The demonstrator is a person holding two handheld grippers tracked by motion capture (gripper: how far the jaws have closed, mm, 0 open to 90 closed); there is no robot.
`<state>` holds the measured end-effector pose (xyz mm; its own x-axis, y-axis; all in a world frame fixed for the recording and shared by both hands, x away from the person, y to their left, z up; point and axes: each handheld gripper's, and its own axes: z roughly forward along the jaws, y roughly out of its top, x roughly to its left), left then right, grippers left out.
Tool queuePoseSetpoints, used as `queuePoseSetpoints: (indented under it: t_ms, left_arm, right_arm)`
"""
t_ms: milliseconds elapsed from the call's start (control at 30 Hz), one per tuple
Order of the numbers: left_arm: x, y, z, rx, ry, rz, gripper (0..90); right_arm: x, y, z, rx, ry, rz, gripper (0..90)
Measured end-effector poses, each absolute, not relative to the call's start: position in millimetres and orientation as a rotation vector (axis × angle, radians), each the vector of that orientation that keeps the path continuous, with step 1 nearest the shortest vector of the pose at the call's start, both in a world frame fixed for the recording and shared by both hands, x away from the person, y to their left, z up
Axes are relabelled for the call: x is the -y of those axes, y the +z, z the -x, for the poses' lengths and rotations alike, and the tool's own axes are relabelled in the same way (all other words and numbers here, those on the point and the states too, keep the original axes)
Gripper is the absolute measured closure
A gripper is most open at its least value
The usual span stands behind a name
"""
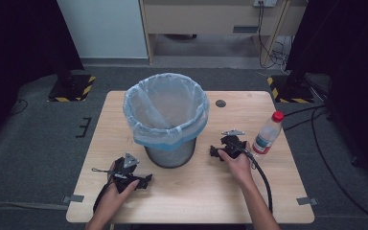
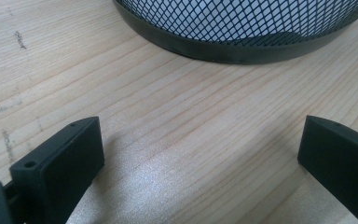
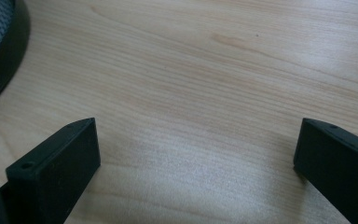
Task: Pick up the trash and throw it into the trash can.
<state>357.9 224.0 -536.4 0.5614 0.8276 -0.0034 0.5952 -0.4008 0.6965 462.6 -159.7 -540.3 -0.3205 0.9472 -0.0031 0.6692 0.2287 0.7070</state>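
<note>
Both grippers, left (image 1: pixel 146 181) and right (image 1: pixel 214 153), rested on table (image 1: pixel 196 201), jaws apart, empty; water bottle (image 1: pixel 268 134) probably meant for lined mesh bin (image 1: pixel 167 120).

Bin (image 1: pixel 166 120) mid-table (image 1: pixel 124 196); bottle (image 1: pixel 268 134) right, apparently just beside right gripper (image 1: pixel 216 153).

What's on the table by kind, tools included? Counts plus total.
Mesh bin with blue liner: 1
Plastic bottle, red cap: 1
Hand-held tools: 2, left tool and right tool, both with jaws apart over bare wood
Total: 4
</note>
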Motion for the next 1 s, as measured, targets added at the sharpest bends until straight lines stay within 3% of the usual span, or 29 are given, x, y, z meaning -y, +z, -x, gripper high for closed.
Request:
queuePoseSetpoints:
  t_ms: [233,1000]
  left_arm:
    - [-224,-536,-358,-1.135,0.456,-2.138,0.0]
    - [-224,-536,-358,-1.135,0.456,-2.137,0.0]
  right_arm:
    - [161,-538,-460,-2.096,0.879,-1.476,5.7]
    - [177,-514,-417,-2.087,0.910,-1.386,5.8]
